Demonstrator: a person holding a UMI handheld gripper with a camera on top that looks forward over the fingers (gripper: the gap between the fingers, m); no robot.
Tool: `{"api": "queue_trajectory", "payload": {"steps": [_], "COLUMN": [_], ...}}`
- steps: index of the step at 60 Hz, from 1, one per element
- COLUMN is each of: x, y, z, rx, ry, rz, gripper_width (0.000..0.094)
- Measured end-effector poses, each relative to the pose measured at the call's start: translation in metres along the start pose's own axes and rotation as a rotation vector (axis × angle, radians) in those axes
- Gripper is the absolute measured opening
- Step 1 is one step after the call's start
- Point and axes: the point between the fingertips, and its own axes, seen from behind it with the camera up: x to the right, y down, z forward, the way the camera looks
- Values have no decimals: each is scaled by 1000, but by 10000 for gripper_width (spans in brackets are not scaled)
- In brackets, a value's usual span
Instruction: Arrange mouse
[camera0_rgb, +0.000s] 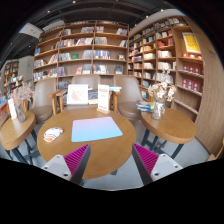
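Note:
A light blue rectangular mouse mat (97, 128) lies flat in the middle of a round wooden table (112, 152), just ahead of my fingers. A small white and orange object (52, 133) lies on the table to the left of the mat; I cannot tell whether it is the mouse. My gripper (108, 160) is open and empty, held above the table's near edge, with its magenta pads (72, 157) spread wide apart.
Two upright sign cards (78, 95) (103, 97) stand at the table's far side, with chairs (128, 95) behind. Another round table with a flower vase (158, 102) stands to the right, and one with items (14, 128) to the left. Bookshelves (85, 50) line the back.

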Motion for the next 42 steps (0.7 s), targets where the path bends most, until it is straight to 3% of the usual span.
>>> {"api": "queue_trajectory", "payload": {"steps": [42], "x": [-175], "y": [35], "z": [-1], "rx": [-68], "ry": [-188], "rz": [-50], "gripper_width": [858]}}
